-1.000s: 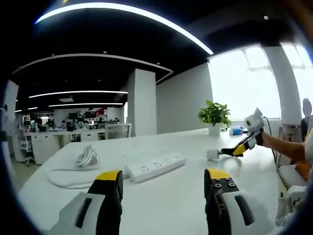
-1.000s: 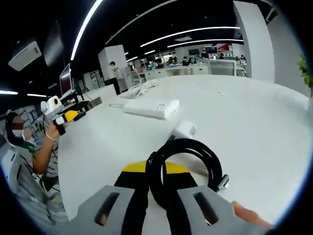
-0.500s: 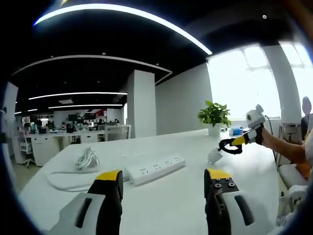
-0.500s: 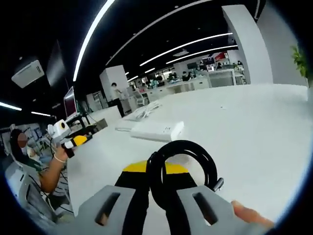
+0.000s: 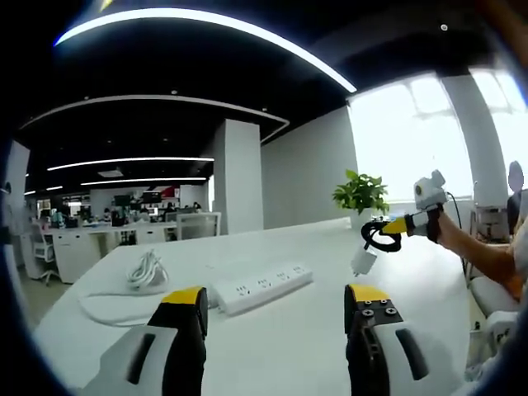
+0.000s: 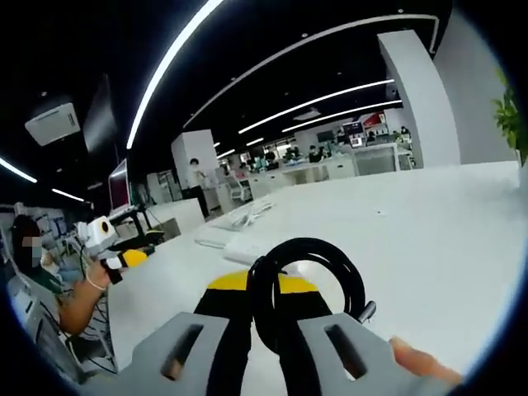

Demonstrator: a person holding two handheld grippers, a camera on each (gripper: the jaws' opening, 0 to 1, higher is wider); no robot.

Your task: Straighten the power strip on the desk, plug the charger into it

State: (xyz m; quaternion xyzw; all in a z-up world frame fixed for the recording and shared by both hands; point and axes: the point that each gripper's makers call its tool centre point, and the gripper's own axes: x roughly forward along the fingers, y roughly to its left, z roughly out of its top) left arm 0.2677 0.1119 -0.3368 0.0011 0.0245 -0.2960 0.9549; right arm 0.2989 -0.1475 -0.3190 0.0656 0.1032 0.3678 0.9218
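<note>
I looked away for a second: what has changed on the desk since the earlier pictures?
The right gripper, shut on the charger's coiled black cable, has lifted the white charger off the desk; it now hangs above the surface. The power strip, its white cord bundle and the open left gripper stayed put.
</note>
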